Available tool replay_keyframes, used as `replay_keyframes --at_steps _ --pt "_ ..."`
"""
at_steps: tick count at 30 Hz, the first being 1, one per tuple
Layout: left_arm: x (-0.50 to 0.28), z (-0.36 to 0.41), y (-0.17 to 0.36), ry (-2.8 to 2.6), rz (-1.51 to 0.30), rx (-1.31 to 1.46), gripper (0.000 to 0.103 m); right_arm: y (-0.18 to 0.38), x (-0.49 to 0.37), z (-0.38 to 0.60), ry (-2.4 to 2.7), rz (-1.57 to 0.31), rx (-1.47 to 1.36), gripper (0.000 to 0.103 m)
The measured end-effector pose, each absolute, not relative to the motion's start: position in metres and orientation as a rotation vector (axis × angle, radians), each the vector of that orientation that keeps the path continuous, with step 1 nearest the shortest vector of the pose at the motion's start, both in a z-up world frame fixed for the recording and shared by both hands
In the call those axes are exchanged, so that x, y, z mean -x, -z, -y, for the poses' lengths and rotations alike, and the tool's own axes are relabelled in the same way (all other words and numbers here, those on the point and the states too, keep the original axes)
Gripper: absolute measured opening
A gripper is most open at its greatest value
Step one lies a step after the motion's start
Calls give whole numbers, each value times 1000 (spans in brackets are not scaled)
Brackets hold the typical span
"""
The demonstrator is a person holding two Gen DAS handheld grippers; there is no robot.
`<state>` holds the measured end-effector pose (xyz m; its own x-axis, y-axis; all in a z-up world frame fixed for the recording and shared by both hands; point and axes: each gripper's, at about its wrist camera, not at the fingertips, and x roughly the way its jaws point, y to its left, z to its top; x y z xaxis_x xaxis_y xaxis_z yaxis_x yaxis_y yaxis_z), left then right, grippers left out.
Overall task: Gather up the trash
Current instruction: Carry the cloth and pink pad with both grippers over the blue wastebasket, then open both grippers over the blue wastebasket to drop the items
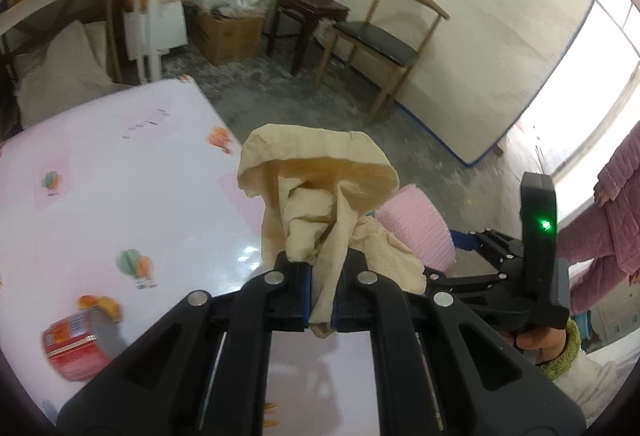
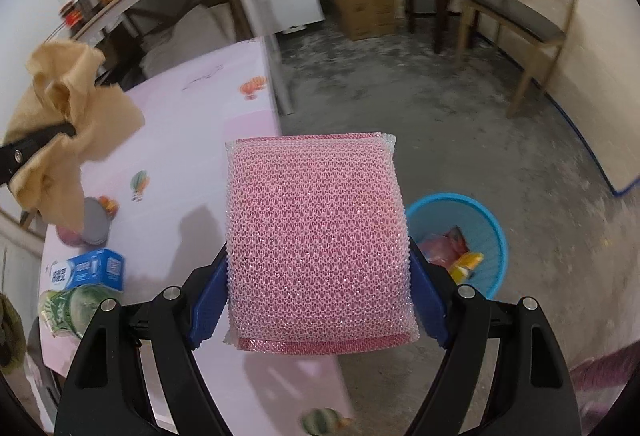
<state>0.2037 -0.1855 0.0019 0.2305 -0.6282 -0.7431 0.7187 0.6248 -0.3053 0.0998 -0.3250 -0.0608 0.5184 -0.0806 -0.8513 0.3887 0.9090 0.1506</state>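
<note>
A crumpled beige paper towel [image 1: 316,196] is pinched between the blue pads of my left gripper [image 1: 322,292], which is shut on it above the right edge of the pink table [image 1: 100,172]. The same paper towel [image 2: 60,124] hangs at the left of the right wrist view. My right gripper [image 2: 318,276] is shut on a wide pink mesh sponge [image 2: 316,236], its blue pads pressing both sides. In the left wrist view the pink sponge [image 1: 416,232] shows just right of the towel. A blue trash bin [image 2: 472,236] with wrappers inside stands on the floor, right of the sponge.
A red tape roll [image 1: 76,344] lies on the table's near left. A blue-and-white box [image 2: 92,270] and a green packet [image 2: 68,310] sit at the table's near edge. A wooden chair [image 1: 384,36], dark stool [image 1: 308,16] and cardboard box [image 1: 228,32] stand on the concrete floor. A person in pink [image 1: 604,228] is at right.
</note>
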Motion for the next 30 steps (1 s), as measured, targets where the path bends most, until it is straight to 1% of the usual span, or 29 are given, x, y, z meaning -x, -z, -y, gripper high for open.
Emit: replay_keyframes --at_steps 12,15,22,26,28,29,30 --pt "-191 293 57 996 -1155 -184 5 115 -30 424 510 -1020 -538 78" --pt "-186 320 81 1004 -1219 -207 6 134 -14 450 564 -1022 -595 78" --pt "-194 382 149 971 -1394 -291 6 199 8 506 620 -1053 -802 78" --pt "-200 417 182 944 -1459 -328 6 219 7 523 625 -1059 -848 78" --pt "-203 434 193 932 -1463 -336 7 227 5 529 626 -1061 -862 78" --pt "-205 440 197 929 -1459 -335 10 230 5 531 625 -1061 -866 78" --pt "-207 448 202 926 -1452 -336 18 234 4 535 624 -1064 -872 78"
